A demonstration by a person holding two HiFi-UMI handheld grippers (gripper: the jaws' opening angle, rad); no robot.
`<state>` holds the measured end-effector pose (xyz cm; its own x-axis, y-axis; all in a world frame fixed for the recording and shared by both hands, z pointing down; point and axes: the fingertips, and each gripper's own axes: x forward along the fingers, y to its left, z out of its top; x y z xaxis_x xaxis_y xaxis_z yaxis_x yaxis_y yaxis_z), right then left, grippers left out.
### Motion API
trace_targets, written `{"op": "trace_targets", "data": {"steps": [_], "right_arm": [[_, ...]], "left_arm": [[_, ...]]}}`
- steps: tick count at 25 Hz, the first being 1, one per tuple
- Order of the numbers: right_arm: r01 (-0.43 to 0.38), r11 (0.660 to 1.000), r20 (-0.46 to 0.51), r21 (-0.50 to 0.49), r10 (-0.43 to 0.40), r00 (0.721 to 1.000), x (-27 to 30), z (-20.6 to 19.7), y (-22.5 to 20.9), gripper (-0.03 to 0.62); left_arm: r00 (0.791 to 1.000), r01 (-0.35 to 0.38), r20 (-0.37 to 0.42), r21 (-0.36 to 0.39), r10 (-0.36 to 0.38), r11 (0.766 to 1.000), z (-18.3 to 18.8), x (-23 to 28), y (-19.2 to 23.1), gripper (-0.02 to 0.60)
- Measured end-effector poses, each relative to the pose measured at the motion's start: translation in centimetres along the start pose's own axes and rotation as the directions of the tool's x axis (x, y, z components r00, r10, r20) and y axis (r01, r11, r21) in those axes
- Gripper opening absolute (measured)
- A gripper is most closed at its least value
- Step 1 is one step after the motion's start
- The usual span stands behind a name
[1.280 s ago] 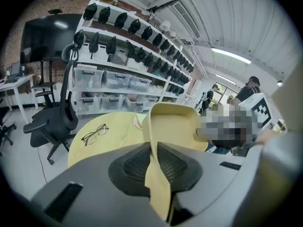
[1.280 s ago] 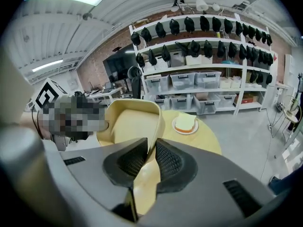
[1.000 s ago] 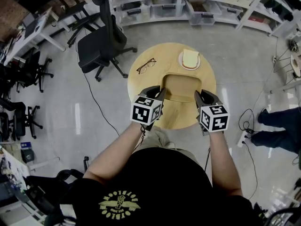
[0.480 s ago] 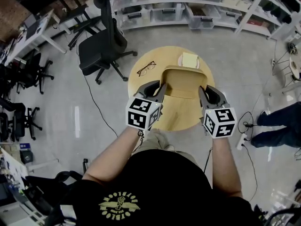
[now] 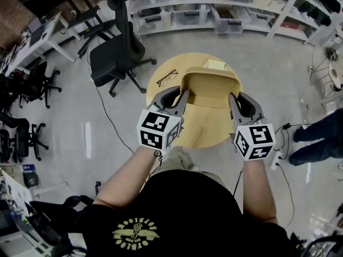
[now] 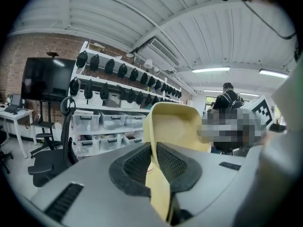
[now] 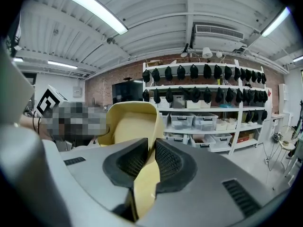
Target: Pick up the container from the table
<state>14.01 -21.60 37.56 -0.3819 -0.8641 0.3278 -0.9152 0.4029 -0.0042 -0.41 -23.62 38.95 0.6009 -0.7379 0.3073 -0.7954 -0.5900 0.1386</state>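
Observation:
The pale yellow container (image 5: 210, 87) hangs in the air above the round wooden table (image 5: 203, 133), held level between my two grippers. My left gripper (image 5: 184, 94) is shut on its left wall, and my right gripper (image 5: 232, 97) is shut on its right wall. In the left gripper view the container's rim (image 6: 173, 126) runs between the ribbed pads (image 6: 137, 164) of the left gripper (image 6: 154, 163). The right gripper view shows the container's wall (image 7: 132, 124) pinched the same way by the right gripper (image 7: 150, 163).
A pair of glasses (image 5: 167, 77) lies on the table's left part. A plate with a pale square item (image 5: 215, 65) peeks out behind the container. A black office chair (image 5: 115, 52) stands left of the table; shelves with bins (image 5: 193, 9) line the back. A person's legs (image 5: 316, 141) are at right.
Both grippers have risen together with the container, which has come up off the table and now covers most of the plate behind it.

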Motion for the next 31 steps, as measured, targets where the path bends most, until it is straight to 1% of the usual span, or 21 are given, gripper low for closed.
{"op": "trace_targets", "data": {"steps": [8,15,31], "right_arm": [[0.013,1.0,0.028,-0.021,-0.013,1.0,-0.7,2.0,-0.1,0.061],[0.023,1.0,0.027,-0.009,-0.022,0.999,-0.9,1.7,-0.3,0.061],[0.021,1.0,0.022,0.013,-0.021,1.0,0.2,1.2,-1.8,0.061]], "left_arm": [[0.999,0.02,0.031,0.013,-0.021,1.0,1.9,-0.5,-0.3,0.052],[0.999,0.03,0.026,0.028,-0.031,0.999,2.1,-0.4,-0.6,0.052],[1.0,0.03,0.008,0.028,-0.03,0.999,2.0,1.3,-0.5,0.052]]}}
